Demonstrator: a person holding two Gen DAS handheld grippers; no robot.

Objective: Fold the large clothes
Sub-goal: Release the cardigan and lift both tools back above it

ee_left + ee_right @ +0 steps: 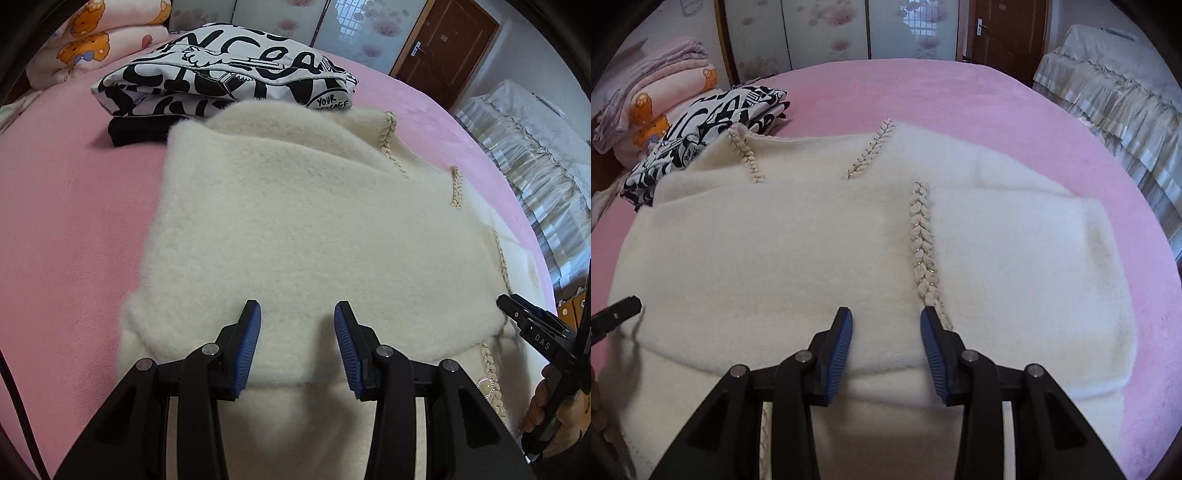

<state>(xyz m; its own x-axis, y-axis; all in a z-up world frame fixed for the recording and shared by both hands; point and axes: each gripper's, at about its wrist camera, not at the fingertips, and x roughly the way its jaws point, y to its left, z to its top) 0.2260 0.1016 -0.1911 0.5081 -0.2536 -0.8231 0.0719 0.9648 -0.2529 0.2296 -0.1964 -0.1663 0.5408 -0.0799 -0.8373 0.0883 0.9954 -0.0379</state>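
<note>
A cream fluffy coat (295, 229) with braided trim lies partly folded on the pink bed (74, 206). It also shows in the right wrist view (798, 243), with its braid trim (921, 243) running toward me. My left gripper (297, 314) is open and empty, just above the coat's near fold. My right gripper (886, 319) is open and empty above the near fold, beside the braid. The right gripper also shows at the right edge of the left wrist view (532, 328). One tip of the left gripper shows at the left edge of the right wrist view (617, 315).
A folded black-and-white printed garment (229, 77) lies on a black folded item (136, 131) behind the coat. Pink quilts with bear prints (96, 40) are stacked at the far left. A grey ruffled cover (1108, 96) drapes furniture to the right. A brown door (447, 48) stands behind.
</note>
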